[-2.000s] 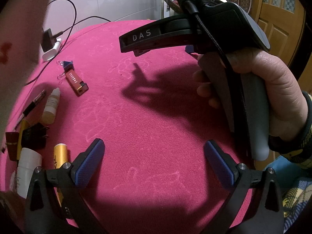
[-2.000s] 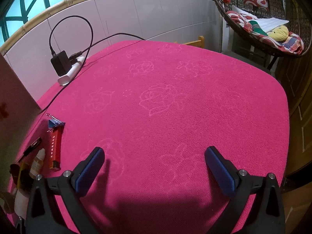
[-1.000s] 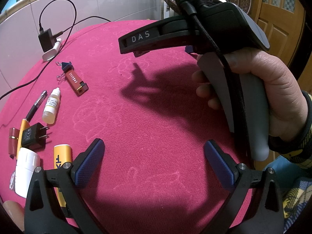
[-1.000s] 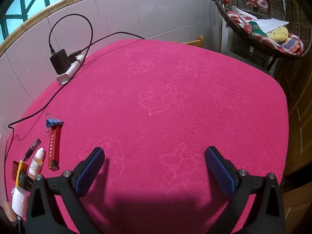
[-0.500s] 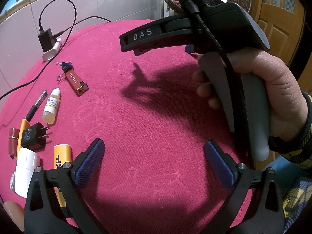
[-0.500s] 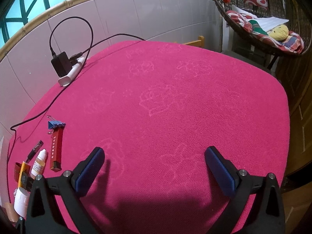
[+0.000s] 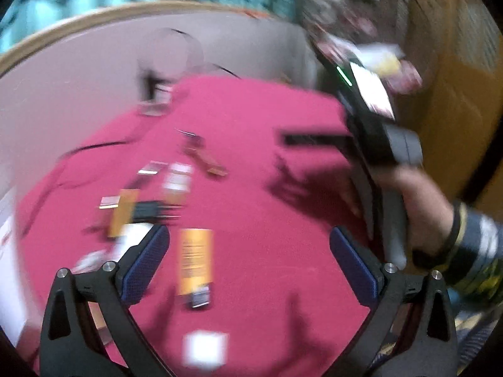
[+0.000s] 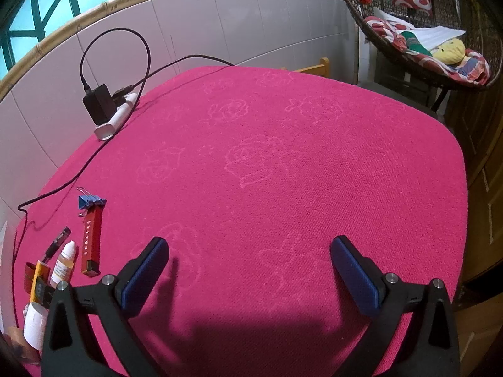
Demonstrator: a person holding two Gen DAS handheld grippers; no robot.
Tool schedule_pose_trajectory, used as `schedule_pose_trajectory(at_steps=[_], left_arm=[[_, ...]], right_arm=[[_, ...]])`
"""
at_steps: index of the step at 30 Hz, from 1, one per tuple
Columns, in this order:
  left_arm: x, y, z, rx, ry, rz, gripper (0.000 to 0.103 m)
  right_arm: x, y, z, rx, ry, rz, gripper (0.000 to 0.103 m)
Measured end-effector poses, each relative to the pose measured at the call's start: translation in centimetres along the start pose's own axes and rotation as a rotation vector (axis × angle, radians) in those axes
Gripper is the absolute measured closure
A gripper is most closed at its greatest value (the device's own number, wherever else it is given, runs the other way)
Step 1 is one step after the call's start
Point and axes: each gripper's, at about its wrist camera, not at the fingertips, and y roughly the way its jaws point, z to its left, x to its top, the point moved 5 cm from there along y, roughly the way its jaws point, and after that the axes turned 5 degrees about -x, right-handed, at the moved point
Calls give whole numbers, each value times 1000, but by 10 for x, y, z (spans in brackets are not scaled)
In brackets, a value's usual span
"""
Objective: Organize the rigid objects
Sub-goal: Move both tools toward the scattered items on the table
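- While both grippers, left (image 7: 248,264) and right (image 8: 248,270), are spread wide and hold nothing, the orange tube (image 7: 195,259) lies near, between the left fingers.
- It looks light, hard and maybe slippery; grab its middle.

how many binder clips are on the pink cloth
1. The blue binder clip lies near the cloth's left edge, touching the far end of the red lighter. Others could be hidden among the clutter at the lower left corner.
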Motion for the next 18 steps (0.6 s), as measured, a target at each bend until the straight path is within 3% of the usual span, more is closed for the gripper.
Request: schedule_pose_trajectory(at_steps=[2,4,6,8,11,14,18], left_arm=[[-2,-29,38,88,-114,-53,0],[-11,-54,82,225,-227,-92,0],[-28,-71,122,339,-350,-98,0],[-44,-79,147,395,-446,-84,0],[-60,-81,164,428,-531,-70,0],[-65,-71,163,445,-535,-40,0],[-71,-58,153,459,-498,3,0]], right_arm=[[0,0,1,-2,0,1,0],[0,-1,1,0,1,0,0],[0,-1,1,9,3,-1,0],[-1,-4,3,35,-12,-2,0],[-3,-9,14,101,-46,9,0],[-4,-20,30,190,-62,4,0],[-3,-23,62,179,-219,-35,0]])
